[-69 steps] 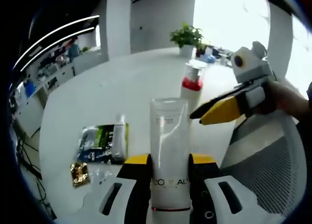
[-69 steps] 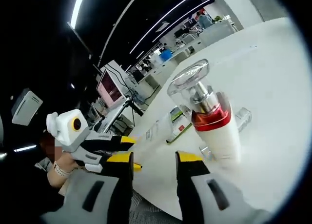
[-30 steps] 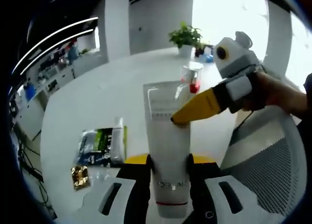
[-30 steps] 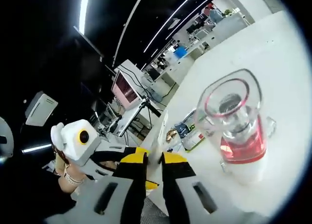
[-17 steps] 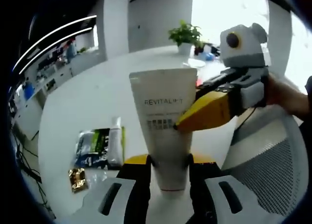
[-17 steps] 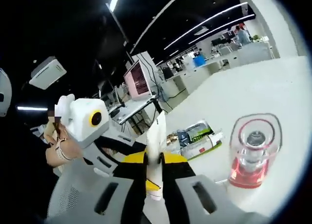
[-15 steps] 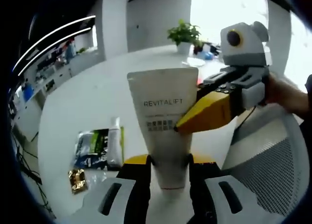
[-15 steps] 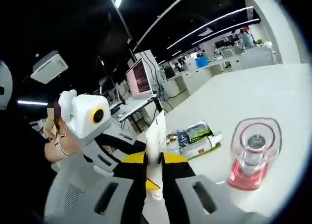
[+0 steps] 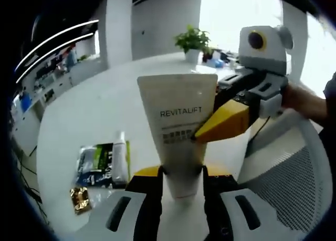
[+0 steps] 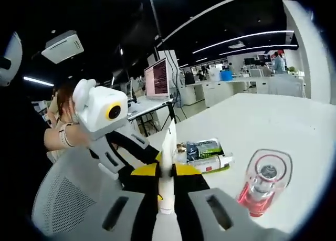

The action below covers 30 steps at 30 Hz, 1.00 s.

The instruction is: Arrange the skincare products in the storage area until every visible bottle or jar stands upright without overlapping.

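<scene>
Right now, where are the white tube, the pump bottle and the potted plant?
white tube (image 9: pixel 178 120), left gripper view, on its printed front.
pump bottle (image 10: pixel 261 191), right gripper view, on its clear cap.
potted plant (image 9: pixel 192 40), left gripper view, on its leaves.

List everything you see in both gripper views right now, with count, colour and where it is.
Revitalift tube: one, white, held up between both grippers.
Pump bottle: one, white body, red collar, clear cap, standing on the table.
Sachet pack: one, dark with green, lying flat on the table.
Small tube: one, white, lying on the sachet pack.
Foil packet: one, gold, on the table near the sachet pack.
Table: one, white, round.
Potted plant: one, green, far edge of the table.
Mesh chair: one, white and grey, beside the table.
Left gripper: yellow-tipped, shut on the tube's lower end.
Right gripper: yellow-tipped, shut on the tube's flat end.
</scene>
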Motion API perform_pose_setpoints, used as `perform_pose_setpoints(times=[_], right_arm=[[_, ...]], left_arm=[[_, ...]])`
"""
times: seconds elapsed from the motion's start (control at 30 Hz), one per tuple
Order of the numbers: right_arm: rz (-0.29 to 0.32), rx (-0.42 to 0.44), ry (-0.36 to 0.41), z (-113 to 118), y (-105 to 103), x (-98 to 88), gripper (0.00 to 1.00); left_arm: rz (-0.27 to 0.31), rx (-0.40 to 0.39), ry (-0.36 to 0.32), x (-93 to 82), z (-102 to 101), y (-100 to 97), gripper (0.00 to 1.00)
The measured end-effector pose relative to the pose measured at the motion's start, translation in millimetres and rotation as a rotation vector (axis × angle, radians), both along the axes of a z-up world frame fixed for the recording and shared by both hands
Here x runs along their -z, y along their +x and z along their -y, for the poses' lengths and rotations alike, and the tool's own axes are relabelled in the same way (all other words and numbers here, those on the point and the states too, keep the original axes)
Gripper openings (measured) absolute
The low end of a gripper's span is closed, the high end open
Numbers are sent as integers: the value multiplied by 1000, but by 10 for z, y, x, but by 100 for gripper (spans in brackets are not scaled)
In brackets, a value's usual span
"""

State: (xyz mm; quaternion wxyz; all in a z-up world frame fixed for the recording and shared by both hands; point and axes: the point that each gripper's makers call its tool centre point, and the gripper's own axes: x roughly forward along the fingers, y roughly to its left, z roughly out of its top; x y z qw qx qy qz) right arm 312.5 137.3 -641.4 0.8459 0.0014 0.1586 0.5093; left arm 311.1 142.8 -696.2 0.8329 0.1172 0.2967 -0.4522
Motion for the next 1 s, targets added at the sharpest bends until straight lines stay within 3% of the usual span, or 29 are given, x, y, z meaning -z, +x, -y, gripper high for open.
perform_pose_setpoints(times=[0.2,0.43,0.53,0.73,1.0], right_arm=[[45,-77,-61,-73,-78,-14,8],[65,-161,-104,-97,-141,-7,8],[76,-195,-139,-92,-145,-10,8],[109,-270,-198,-96,-174,-3,8],[110,-322,-202,-57,-175,2,8]], left_arm=[[-25,42,-17,36,-38,-50,28],[15,108,5,23,-81,-44,35],[31,170,17,11,-80,-74,33],[31,210,32,34,-63,-92,27],[21,269,27,105,32,-107,24]])
